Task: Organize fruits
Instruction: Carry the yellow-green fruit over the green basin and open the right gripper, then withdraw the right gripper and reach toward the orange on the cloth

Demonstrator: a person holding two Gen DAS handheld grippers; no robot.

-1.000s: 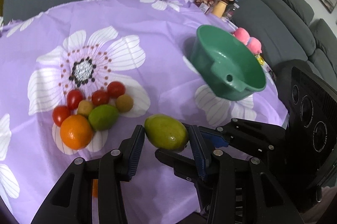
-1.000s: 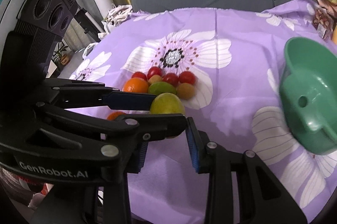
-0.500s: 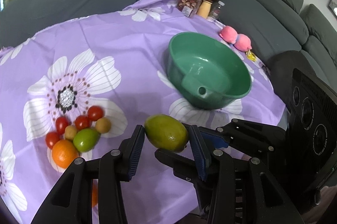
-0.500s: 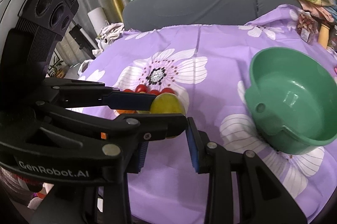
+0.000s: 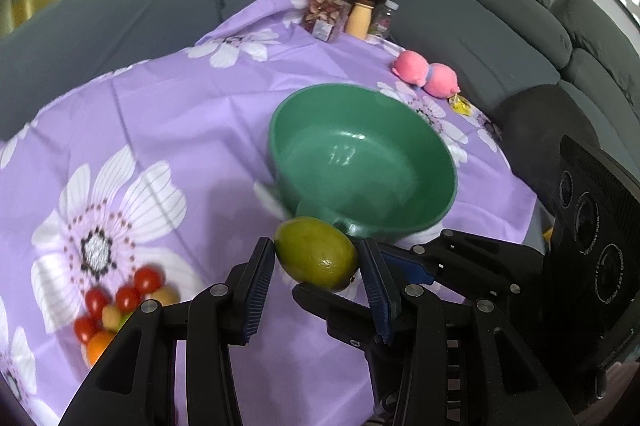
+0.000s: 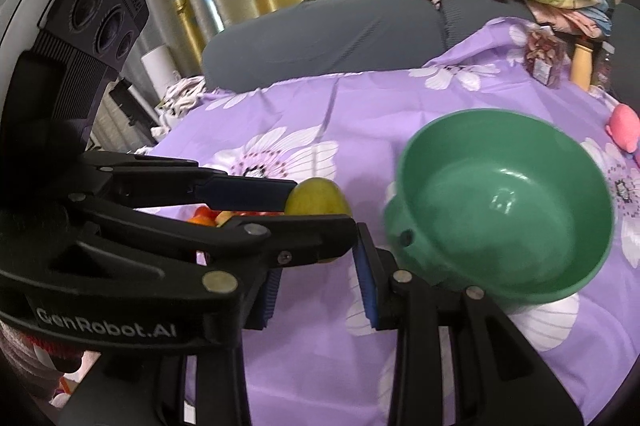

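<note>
We read "GenRobot.AI" in pale letters on the black body of the left gripper (image 6: 316, 238), low in the right wrist view. Small print rings the camera lenses (image 5: 608, 278), too fine to read.

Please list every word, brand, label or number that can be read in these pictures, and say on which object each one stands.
"GenRobot.AI": white letters on the black body of the left gripper, seen in the right wrist view.
Small white print around the lenses of the camera block on the right gripper: too small to read.
Label on the snack bag at the far table edge: too blurred to read.
Nothing else carries text.
</note>
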